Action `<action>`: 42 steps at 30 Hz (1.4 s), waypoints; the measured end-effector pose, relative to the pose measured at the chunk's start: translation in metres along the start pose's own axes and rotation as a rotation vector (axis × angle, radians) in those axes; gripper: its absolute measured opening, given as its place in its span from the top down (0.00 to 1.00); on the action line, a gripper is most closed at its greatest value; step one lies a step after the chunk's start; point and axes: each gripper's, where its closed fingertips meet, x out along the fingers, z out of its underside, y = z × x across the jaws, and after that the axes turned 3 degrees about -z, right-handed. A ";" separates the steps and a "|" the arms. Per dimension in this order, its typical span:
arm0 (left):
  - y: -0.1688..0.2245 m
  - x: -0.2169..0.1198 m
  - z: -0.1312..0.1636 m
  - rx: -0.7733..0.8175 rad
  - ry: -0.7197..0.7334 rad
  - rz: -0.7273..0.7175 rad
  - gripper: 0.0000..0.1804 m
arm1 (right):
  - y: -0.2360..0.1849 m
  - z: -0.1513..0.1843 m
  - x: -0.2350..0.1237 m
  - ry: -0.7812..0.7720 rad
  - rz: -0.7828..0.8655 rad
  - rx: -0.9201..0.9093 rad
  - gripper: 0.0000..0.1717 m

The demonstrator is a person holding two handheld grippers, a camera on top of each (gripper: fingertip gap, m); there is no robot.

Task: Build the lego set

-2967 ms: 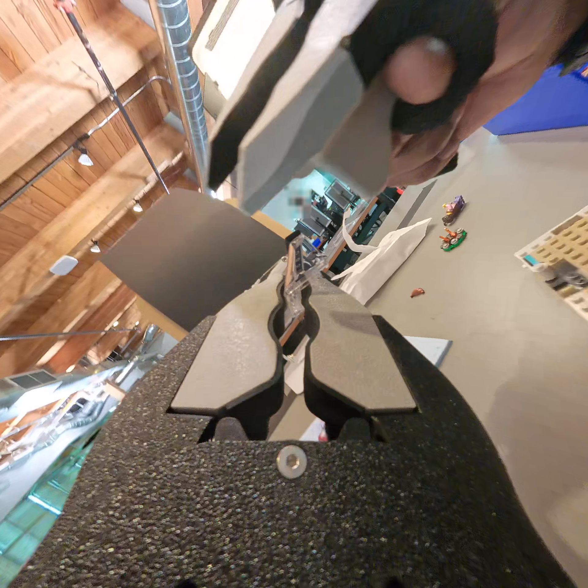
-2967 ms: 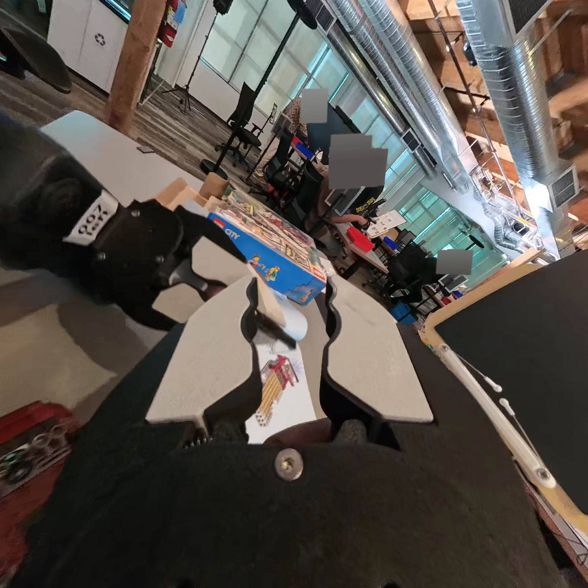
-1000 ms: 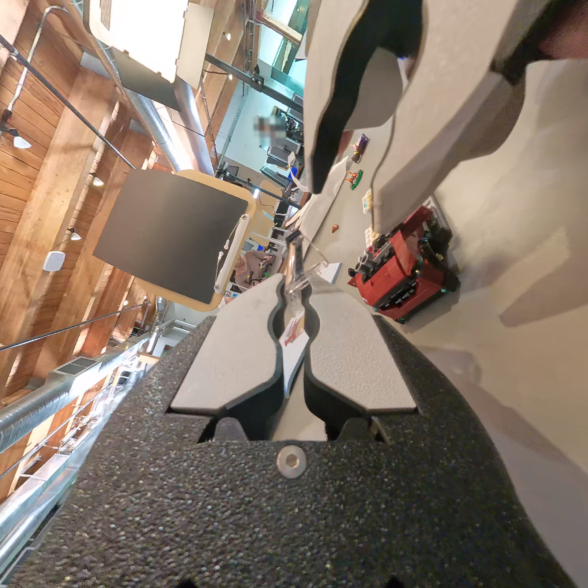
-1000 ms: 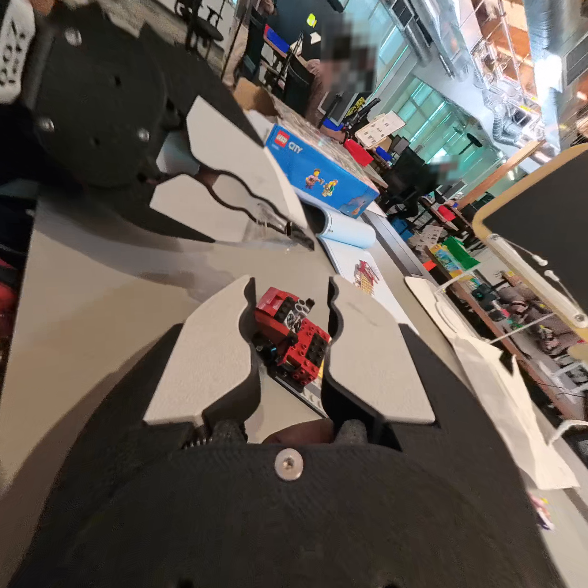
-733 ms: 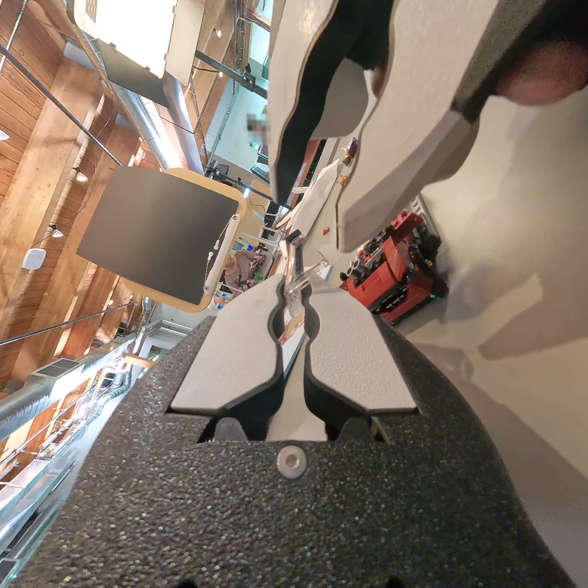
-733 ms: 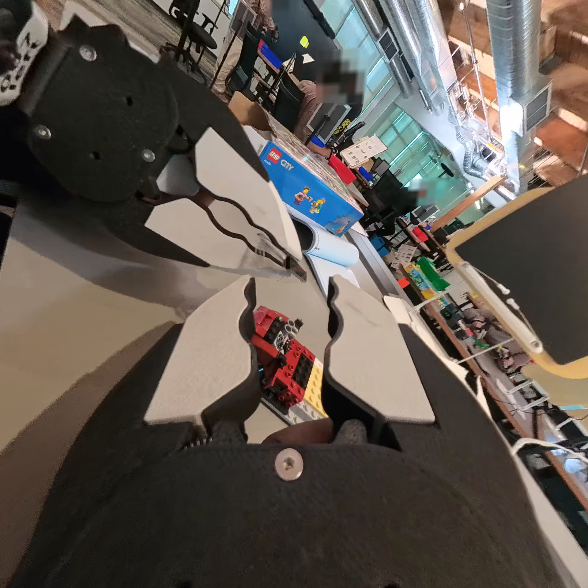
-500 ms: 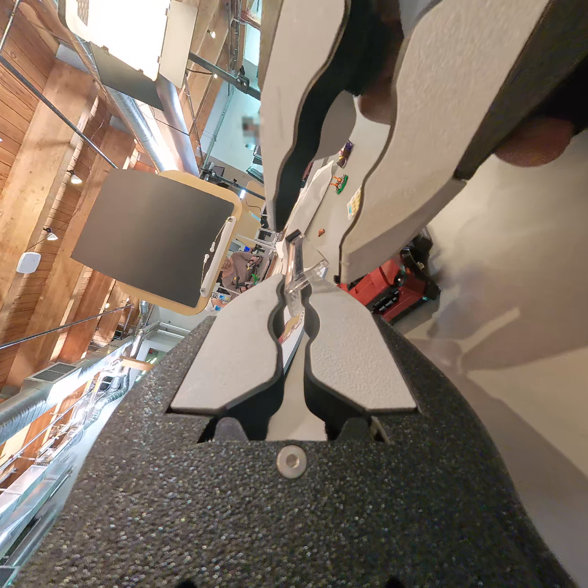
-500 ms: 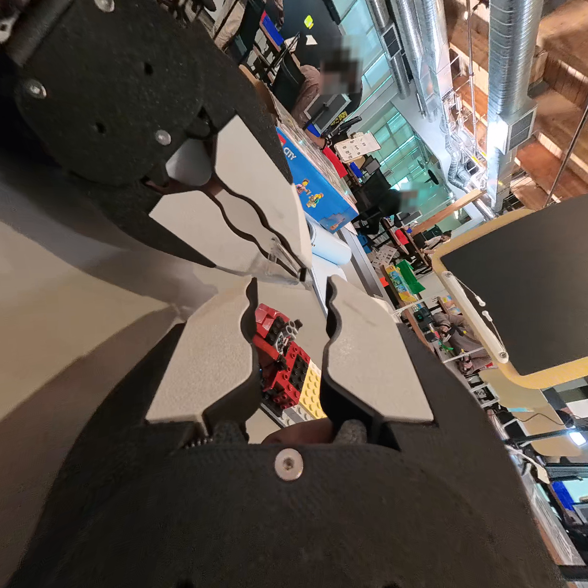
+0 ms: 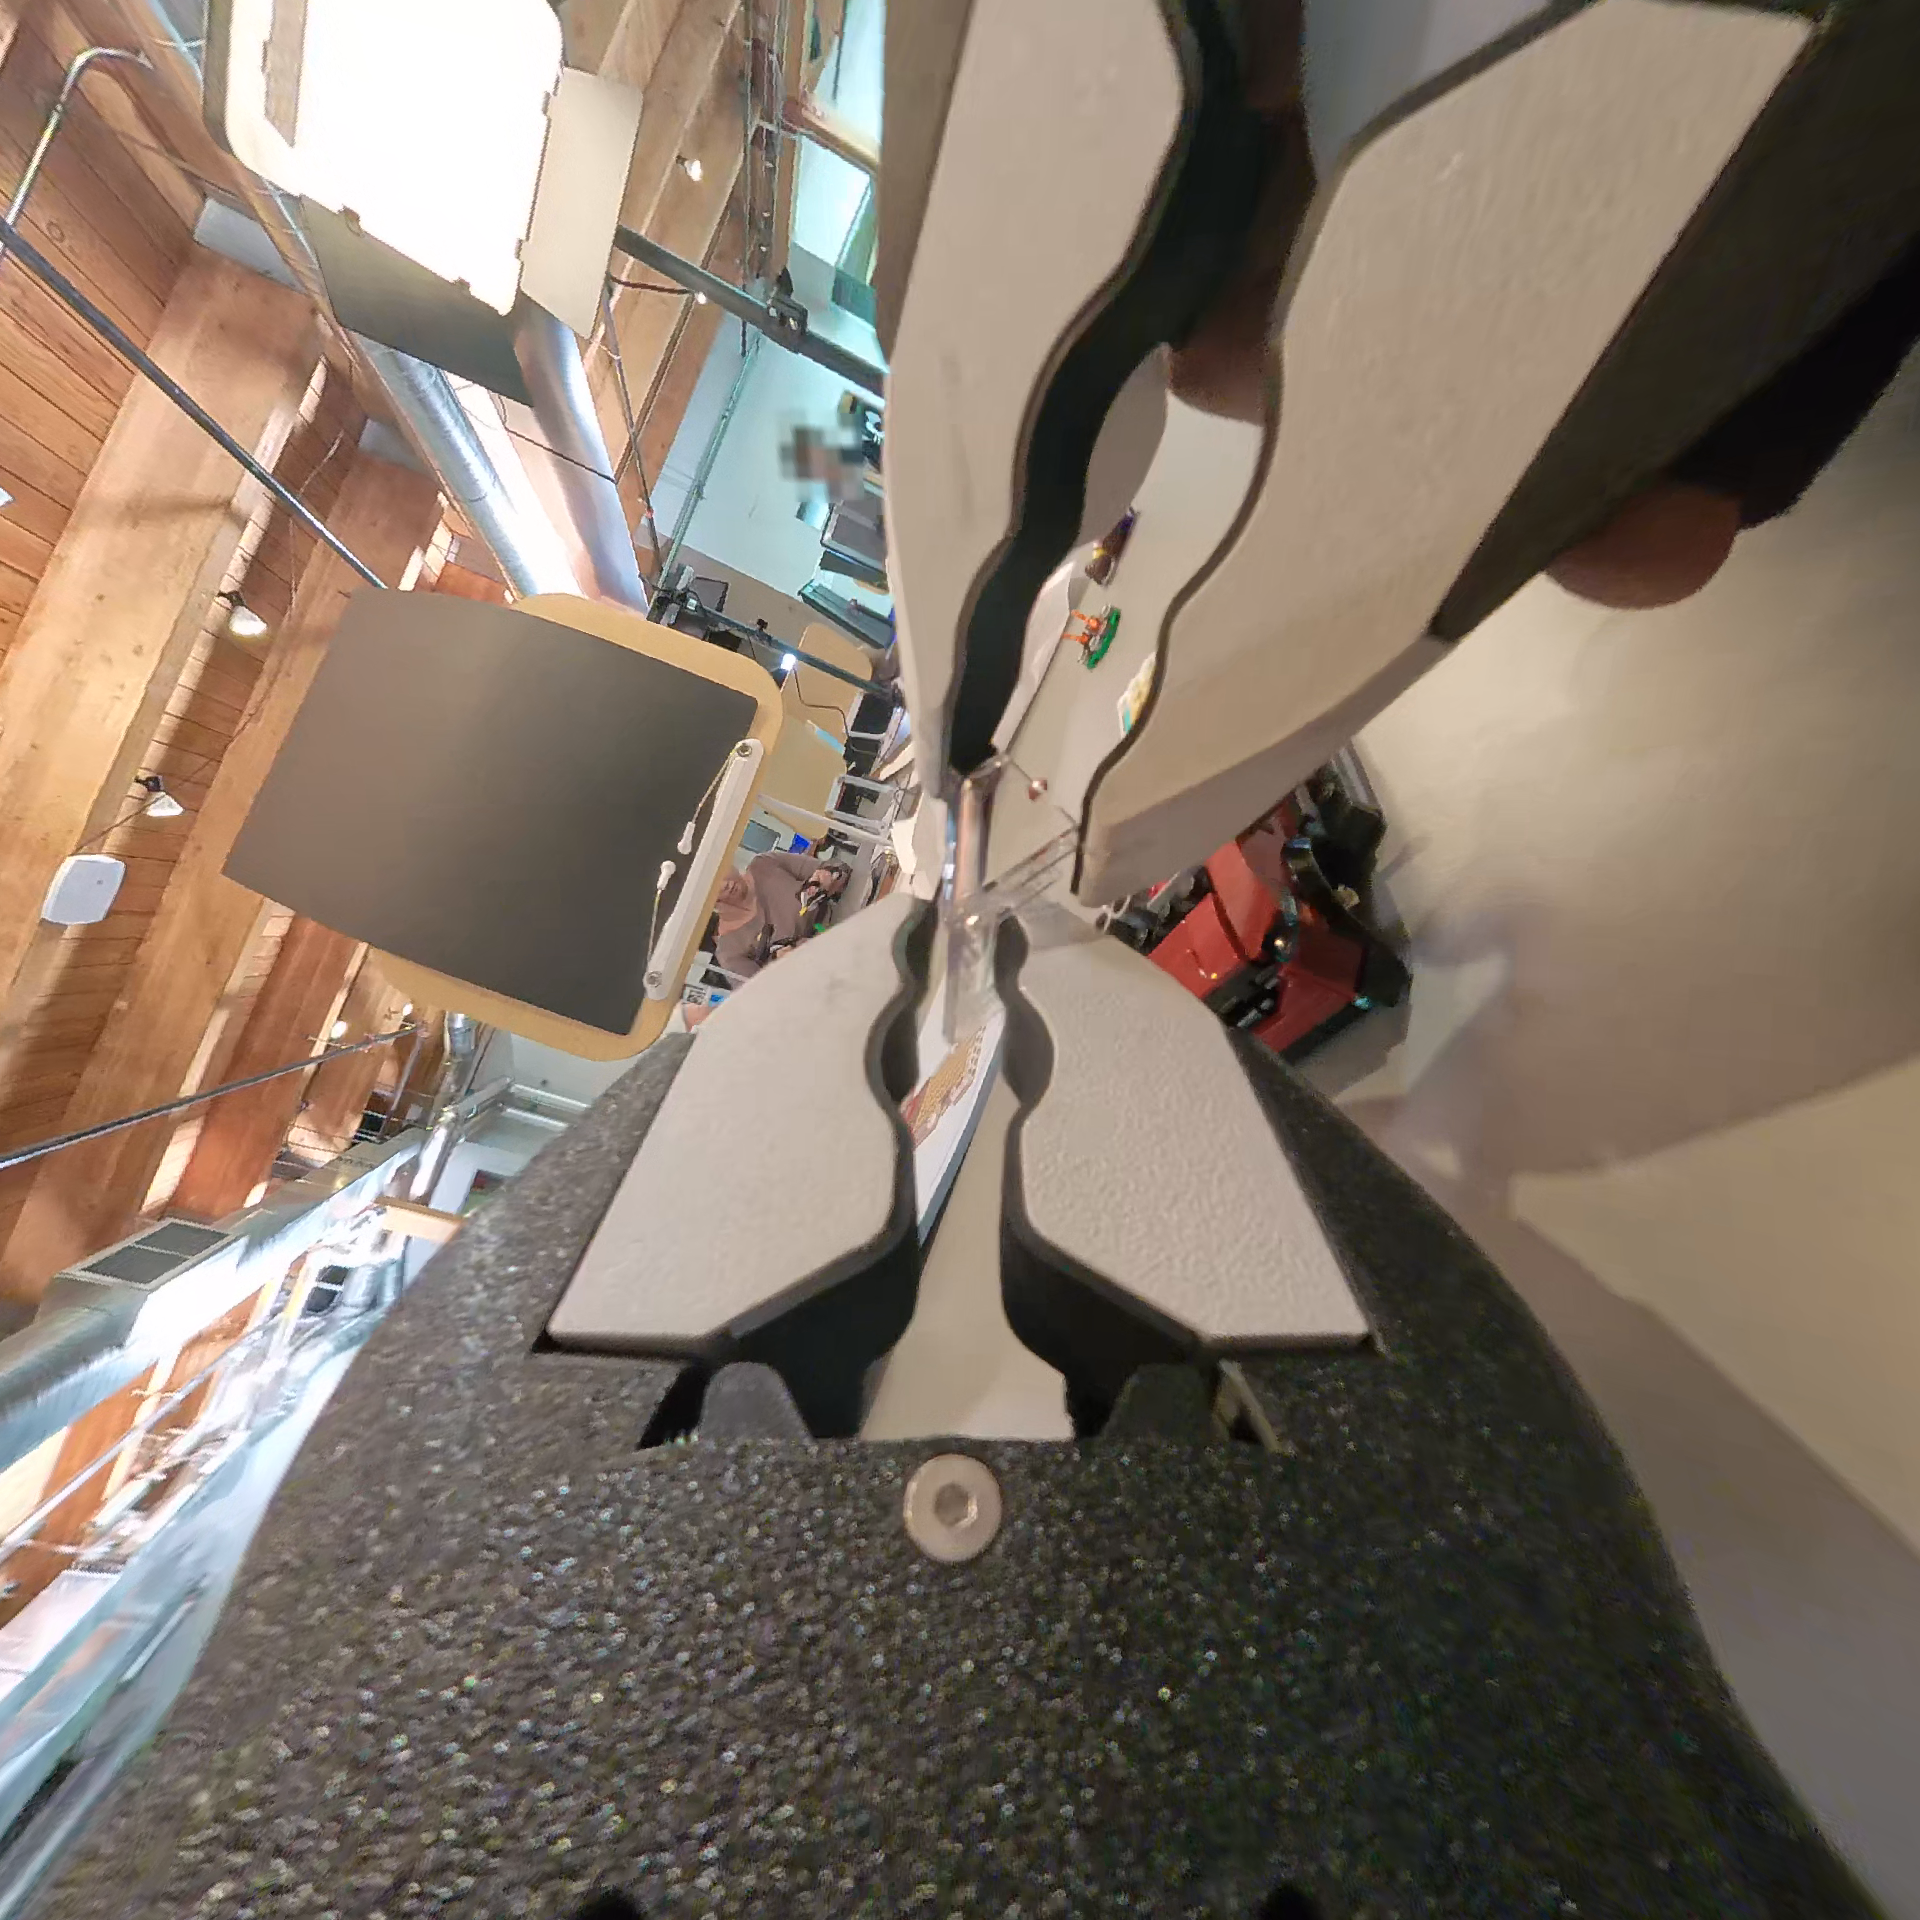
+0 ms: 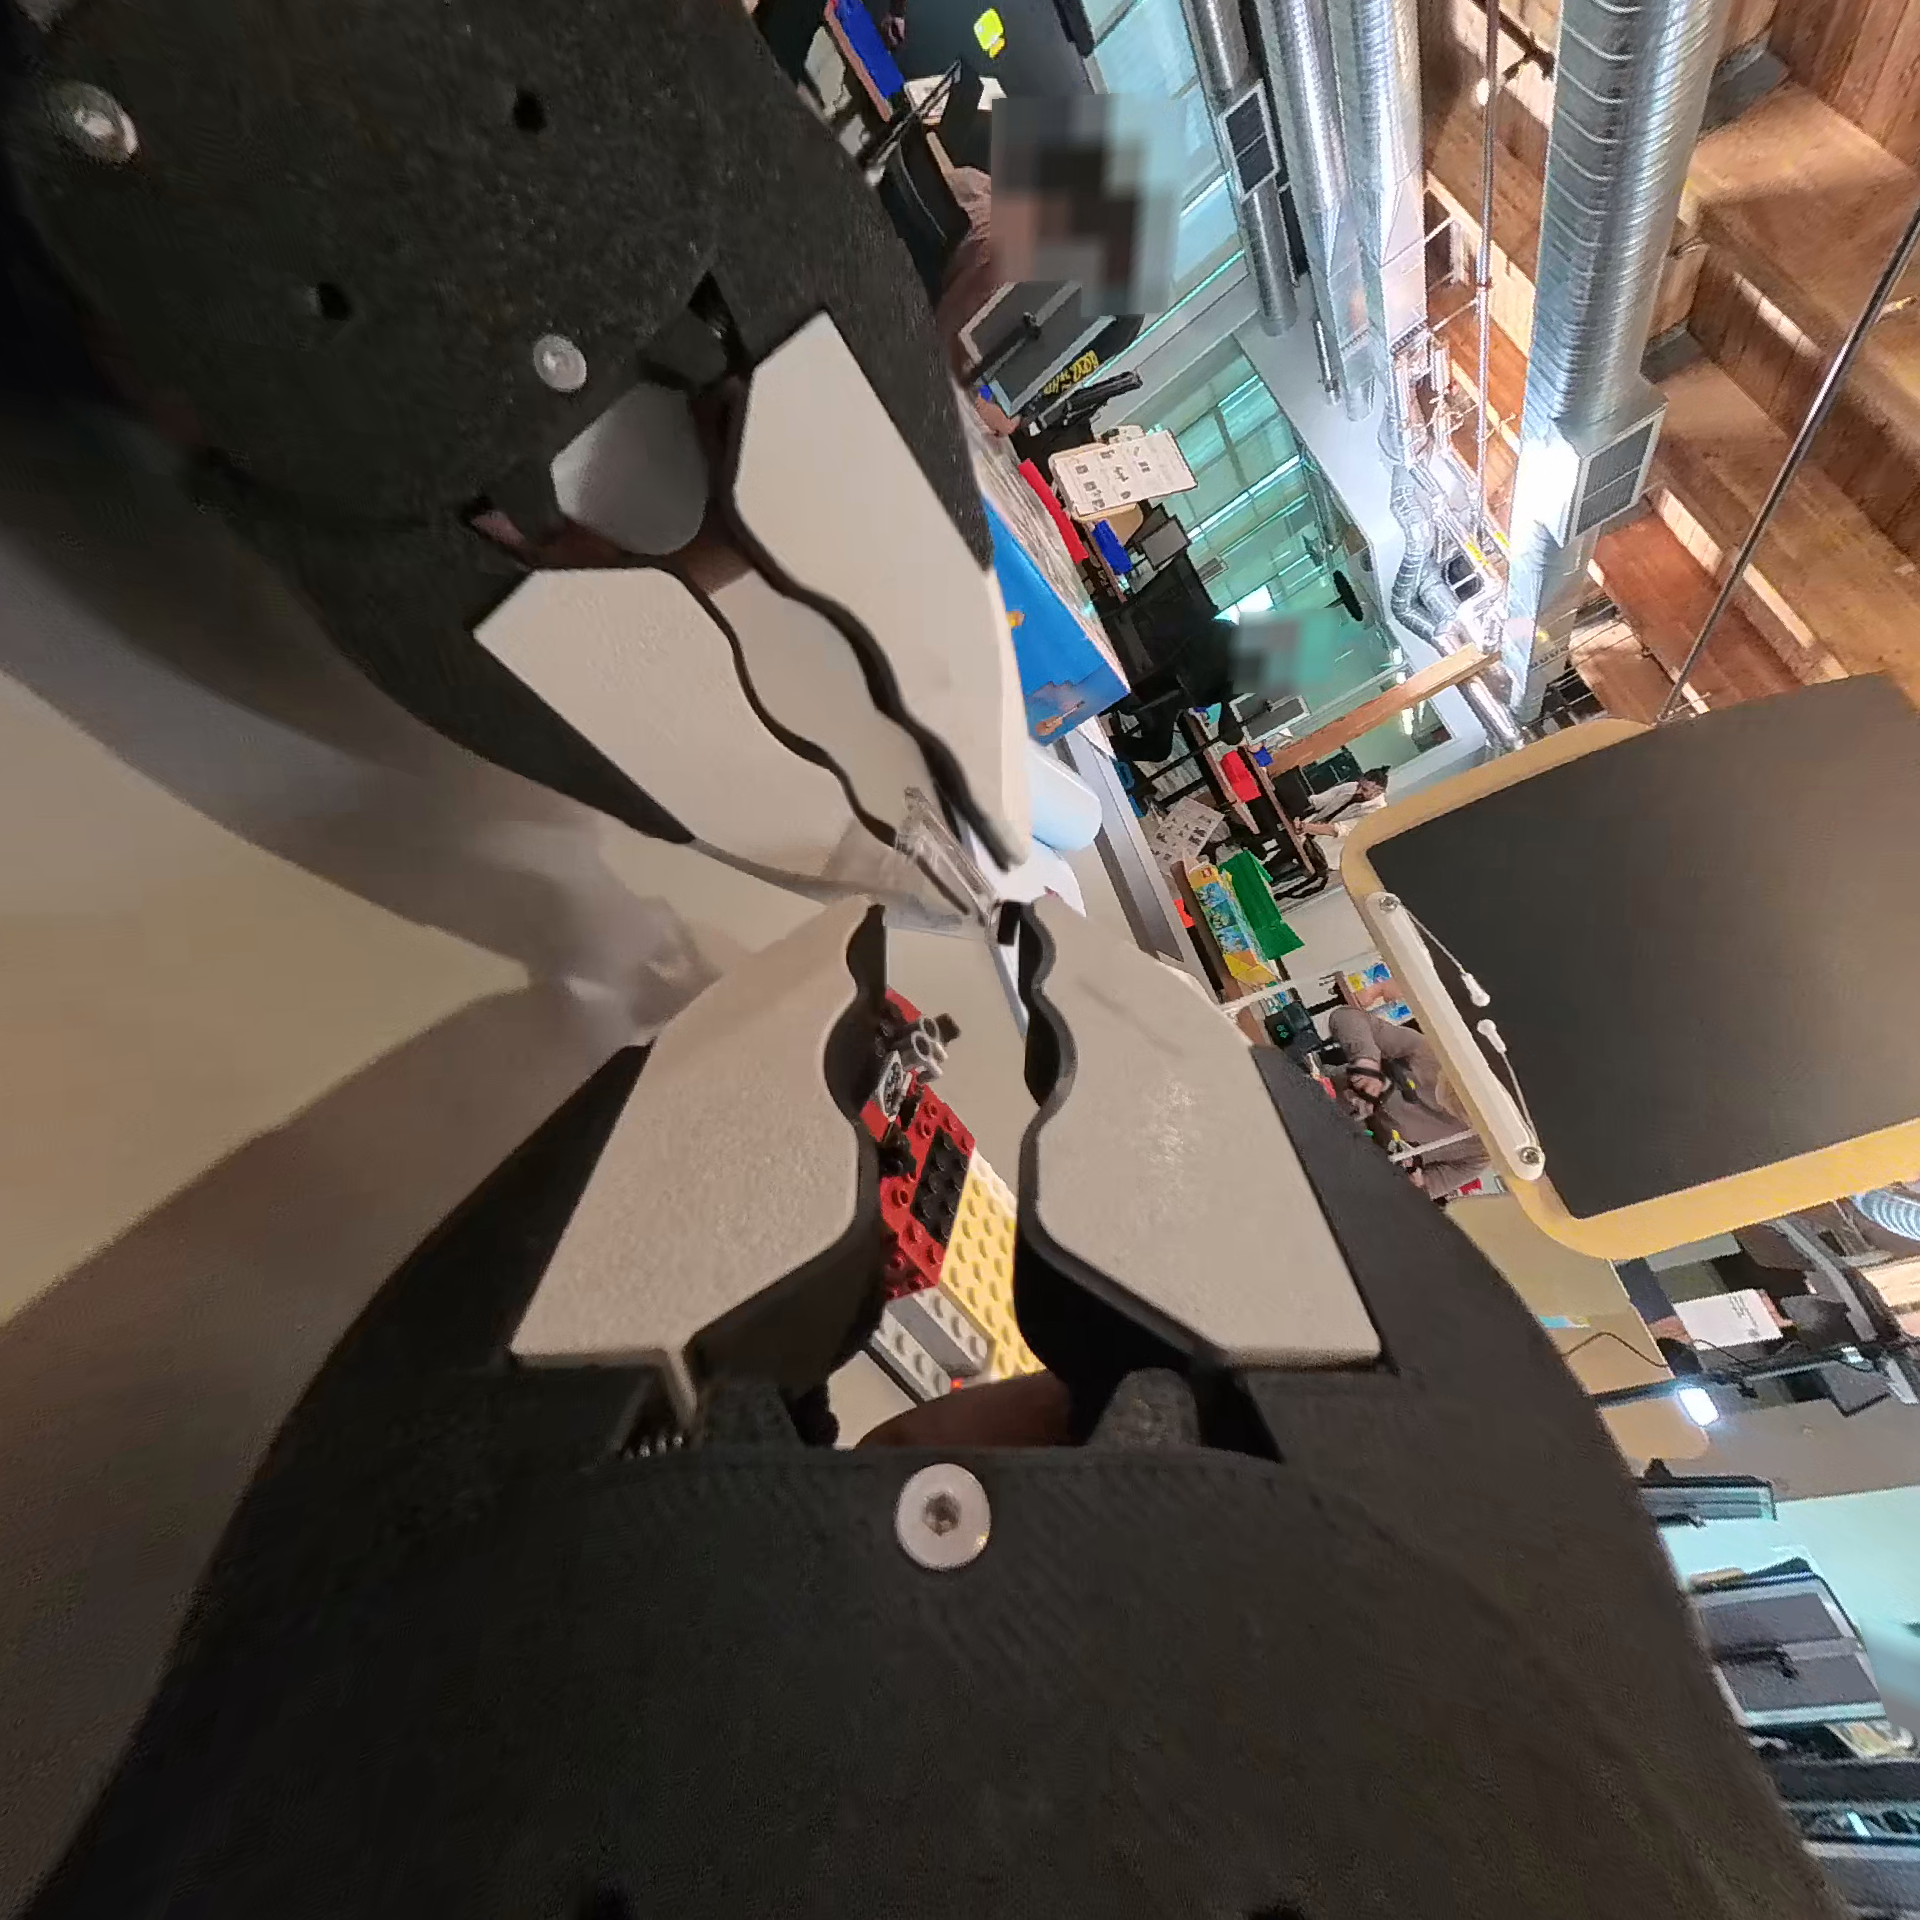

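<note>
A small clear plastic piece (image 9: 971,873) stands between the fingertips of my left gripper (image 9: 956,930), whose pads have parted a little and show slim gaps on both sides of it. My right gripper (image 9: 1013,831) comes in from above and its two fingertips press on the same piece. In the right wrist view the clear piece (image 10: 925,862) spans my right gripper (image 10: 940,920), with the left gripper (image 10: 951,831) tip to tip against it. A red brick car (image 9: 1268,956) sits on the table below, and it also shows between my right fingers (image 10: 914,1143).
The grey table (image 9: 1662,831) carries an open instruction booklet (image 9: 951,1081), a yellow plate (image 10: 982,1247) beside the car, a blue toy box (image 10: 1060,644) and small brick figures (image 9: 1096,634) farther off. A black panel with a tan rim (image 10: 1662,935) stands to the side. The grippers are tip to tip, or close to it.
My right gripper has moved up to the left gripper's tips and closed its fingers onto the clear piece. My left pads have parted slightly around it.
</note>
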 end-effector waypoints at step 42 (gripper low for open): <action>0.068 0.013 0.017 -0.764 -0.324 0.749 0.68 | 0.009 0.024 -0.029 -0.012 -0.042 -0.130 0.86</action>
